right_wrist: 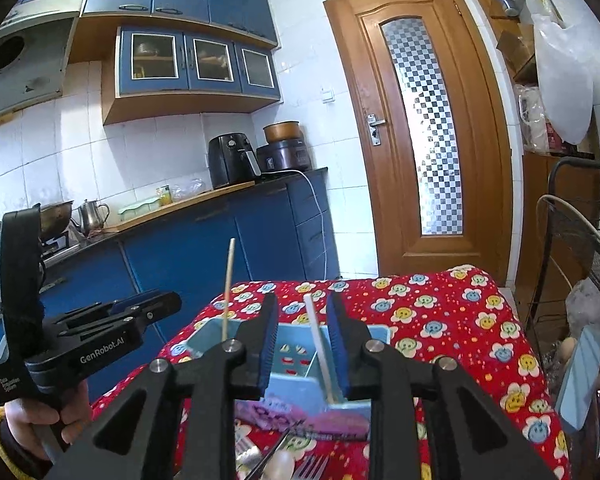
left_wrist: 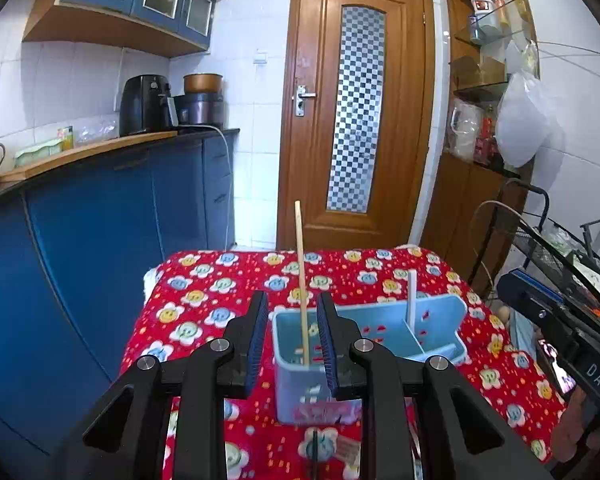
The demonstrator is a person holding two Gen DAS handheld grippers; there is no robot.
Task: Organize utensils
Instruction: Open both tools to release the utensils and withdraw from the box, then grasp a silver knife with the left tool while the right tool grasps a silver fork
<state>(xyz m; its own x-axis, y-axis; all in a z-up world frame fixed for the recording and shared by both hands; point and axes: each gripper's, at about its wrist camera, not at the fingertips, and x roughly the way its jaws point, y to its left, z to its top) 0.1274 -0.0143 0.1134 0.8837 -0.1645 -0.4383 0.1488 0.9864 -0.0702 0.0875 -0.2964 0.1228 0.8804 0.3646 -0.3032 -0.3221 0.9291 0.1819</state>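
One red flowered tablecloth (left_wrist: 220, 280) fronts blue cabinets (left_wrist: 100, 240), wooden door (left_wrist: 360, 100).

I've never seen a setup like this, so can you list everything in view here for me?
caddy: one, light blue, on the table
wooden stick: one, tan, upright in the caddy's left compartment
white stick: one, upright in the right compartment
tablecloth: one, red with flowers, over the table
fork: one, silver, on the cloth near the camera
spoon: one, silver, beside the fork
air fryer: one, black, on the counter
door: one, brown, behind the table
left gripper: black, open
right gripper: black, open
hand: one, holding the left gripper
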